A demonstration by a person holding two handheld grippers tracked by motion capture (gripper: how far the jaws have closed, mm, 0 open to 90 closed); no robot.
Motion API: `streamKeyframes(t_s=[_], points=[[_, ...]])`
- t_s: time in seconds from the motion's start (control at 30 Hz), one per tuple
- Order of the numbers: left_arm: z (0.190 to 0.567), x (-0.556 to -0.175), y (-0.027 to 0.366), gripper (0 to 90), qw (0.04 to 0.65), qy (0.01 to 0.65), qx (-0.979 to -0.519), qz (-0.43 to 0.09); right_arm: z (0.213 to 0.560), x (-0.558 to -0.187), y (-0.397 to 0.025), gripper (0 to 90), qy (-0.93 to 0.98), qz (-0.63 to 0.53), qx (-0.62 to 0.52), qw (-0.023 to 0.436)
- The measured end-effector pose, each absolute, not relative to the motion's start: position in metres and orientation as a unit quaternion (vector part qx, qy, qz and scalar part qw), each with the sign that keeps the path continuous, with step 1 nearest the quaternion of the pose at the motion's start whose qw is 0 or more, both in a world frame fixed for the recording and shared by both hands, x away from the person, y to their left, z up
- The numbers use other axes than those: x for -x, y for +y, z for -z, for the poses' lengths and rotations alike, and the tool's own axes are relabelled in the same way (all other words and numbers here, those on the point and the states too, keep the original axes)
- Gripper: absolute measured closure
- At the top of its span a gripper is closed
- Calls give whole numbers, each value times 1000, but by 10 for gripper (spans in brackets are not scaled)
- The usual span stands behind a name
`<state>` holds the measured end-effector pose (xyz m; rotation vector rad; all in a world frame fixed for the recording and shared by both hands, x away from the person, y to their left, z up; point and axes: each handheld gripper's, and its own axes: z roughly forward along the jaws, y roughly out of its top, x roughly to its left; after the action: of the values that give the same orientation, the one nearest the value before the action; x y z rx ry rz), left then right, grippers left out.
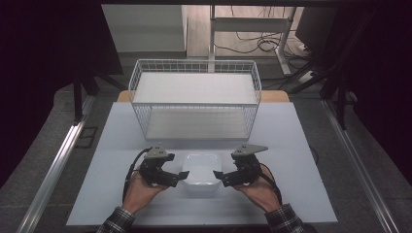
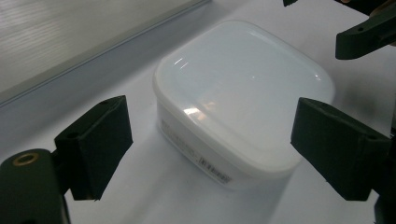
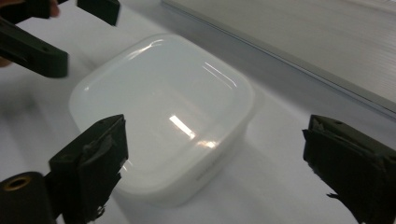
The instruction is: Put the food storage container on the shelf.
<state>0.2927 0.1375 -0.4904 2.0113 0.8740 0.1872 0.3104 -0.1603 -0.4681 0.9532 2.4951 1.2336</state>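
Note:
A white, rounded-square plastic container with its lid on rests near the table's front edge. My left gripper is at the container's left side and my right gripper at its right side, both pointing inward at it. In the left gripper view the container lies ahead of my left gripper, whose jaws stand wide apart with nothing between them. The right gripper view shows the container beyond my right gripper, also spread wide. I cannot tell whether any pad touches the container.
A white wire basket with white panels stands at the back of the pale table. Metal rails run along both sides of the table. The other gripper shows at the left gripper view's top right.

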Motion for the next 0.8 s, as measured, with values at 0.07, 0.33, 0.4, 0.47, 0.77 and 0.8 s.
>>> streamKeyframes(t_s=[0.07, 0.33, 0.4, 0.47, 0.77, 0.8], points=[[495, -299, 135, 120, 452, 357, -815, -67, 470, -314, -156, 101, 845, -414, -324, 94], [509, -310, 129, 142, 460, 352, -815, -6, 485, -325, -148, 133, 856, -389, -337, 46], [509, -308, 129, 186, 462, 353, -813, 9, 486, -326, -150, 180, 852, -393, -345, 24], [509, -306, 129, 225, 463, 357, -811, 17, 486, -325, -151, 224, 849, -394, -352, -7], [502, -290, 143, 525, 471, 386, -793, 22, 478, -315, -163, 508, 838, -393, -378, -21], [501, -289, 144, 553, 475, 390, -788, 23, 475, -313, -163, 538, 837, -393, -380, -13]])
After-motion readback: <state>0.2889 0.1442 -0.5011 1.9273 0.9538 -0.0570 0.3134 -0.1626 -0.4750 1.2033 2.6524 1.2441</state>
